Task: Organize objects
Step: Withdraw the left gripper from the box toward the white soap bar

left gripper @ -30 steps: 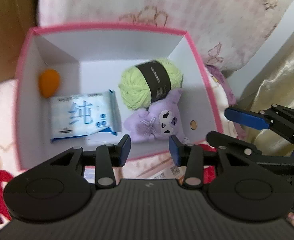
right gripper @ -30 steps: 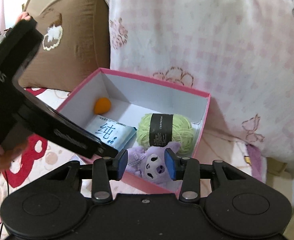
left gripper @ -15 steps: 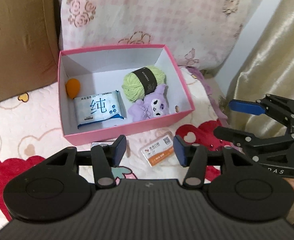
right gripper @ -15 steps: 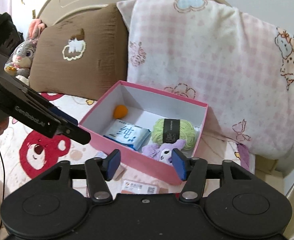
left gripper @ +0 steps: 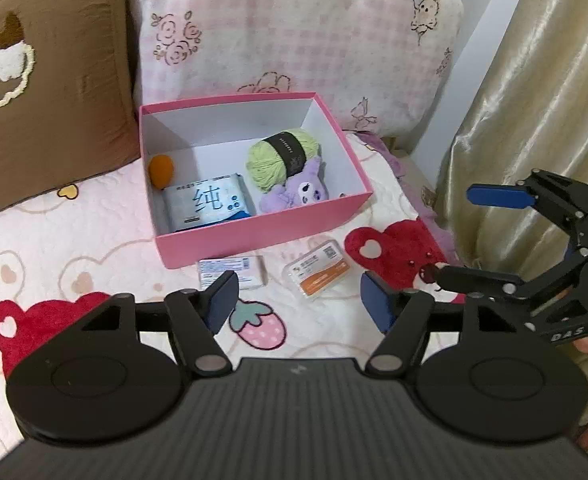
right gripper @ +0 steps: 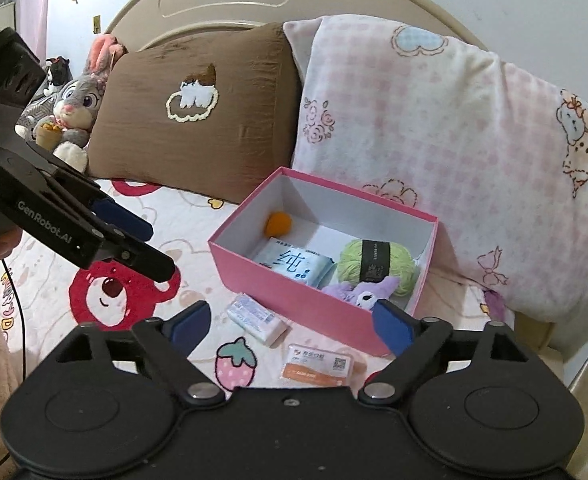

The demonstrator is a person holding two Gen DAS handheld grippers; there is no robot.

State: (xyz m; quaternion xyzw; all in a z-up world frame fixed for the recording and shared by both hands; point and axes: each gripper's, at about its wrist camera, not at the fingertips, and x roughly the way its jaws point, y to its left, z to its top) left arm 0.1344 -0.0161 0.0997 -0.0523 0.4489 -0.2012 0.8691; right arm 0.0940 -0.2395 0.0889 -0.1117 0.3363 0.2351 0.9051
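The bed, under its quilt printed with bears and strawberries, fills far more of both views than a second ago, when the box crowded the frames. Against the headboard, toward 12 o'clock, lean a brown pillow and a pink checked pillow; the grey rabbit plush at 10 o'clock in the right wrist view was out of frame before.

The pink box now sits smaller and farther off, at 12 o'clock from the left tongs. Inside it lie a blue wipes packet, a green yarn ball, a purple plush toy and an orange ball, all placed as before.

On the quilt just in front of the box lie a small tissue pack and an orange card packet, side by side and apart.

The left tongs are opening, nothing between them, wider than a second ago. The right tongs are opening too, spread wide and empty, hovering at 3 o'clock from the left pair.
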